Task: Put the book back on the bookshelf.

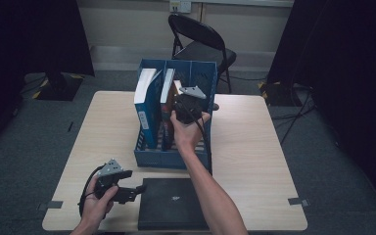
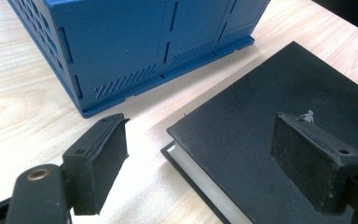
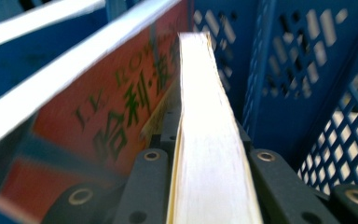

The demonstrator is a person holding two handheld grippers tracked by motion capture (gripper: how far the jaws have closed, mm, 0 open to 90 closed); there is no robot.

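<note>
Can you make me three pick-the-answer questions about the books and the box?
1. Where does the black book lie?
A in the box
B on the table, in front of the box
C on the chair

2. What colour is the box?
A blue
B red
C green

3. What is the right gripper doing?
A hanging open
B lying on the table
C gripping a book

B: it lies flat on the table.
A: its walls are blue.
C: its jaws press on the book's page edge.
</note>
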